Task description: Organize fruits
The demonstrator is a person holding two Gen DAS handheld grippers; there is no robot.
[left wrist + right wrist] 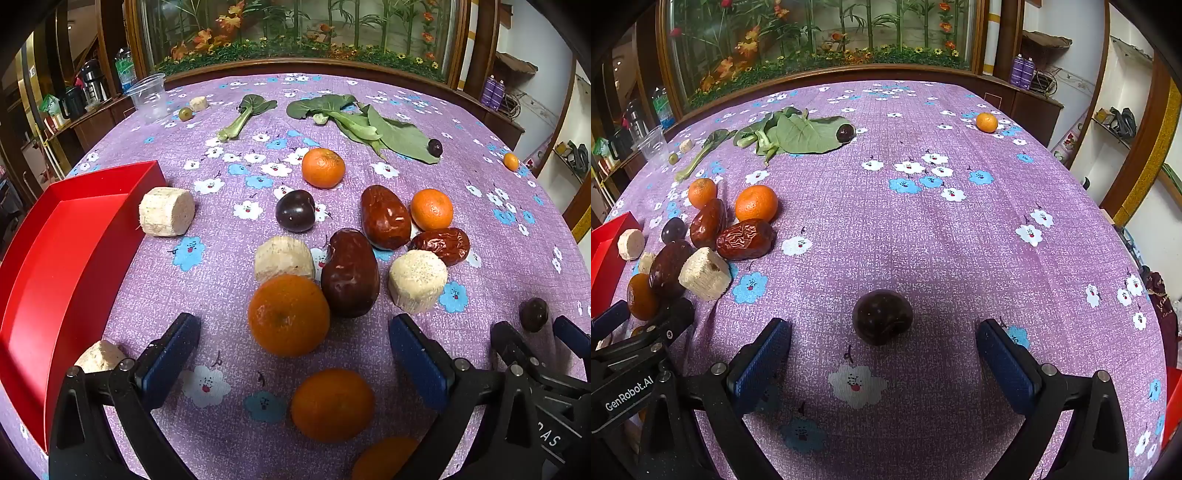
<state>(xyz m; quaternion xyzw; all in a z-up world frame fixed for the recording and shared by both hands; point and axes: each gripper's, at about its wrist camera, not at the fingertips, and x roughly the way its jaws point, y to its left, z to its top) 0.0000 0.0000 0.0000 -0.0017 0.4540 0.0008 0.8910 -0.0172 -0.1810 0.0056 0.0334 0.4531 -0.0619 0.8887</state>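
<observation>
My left gripper (293, 343) stands open over the purple flowered cloth, its blue pads either side of a tangerine (288, 314) without touching it. Another tangerine (332, 404) lies nearer the camera. Behind them cluster a dark red date (350, 273), pale sugarcane chunks (417, 280), a dark plum (295, 210) and more tangerines (323, 168). A red tray (55, 266) lies at the left. My right gripper (882, 350) is open too, with a dark plum (882, 316) lying just ahead between its fingertips, untouched.
Green leafy vegetables (369, 123) lie at the back of the table with a clear plastic cup (149, 96) and a small green fruit (185, 113). A lone tangerine (986, 122) sits far right. A planter of artificial flowers (820, 48) stands behind the table. Bare cloth fills the right half.
</observation>
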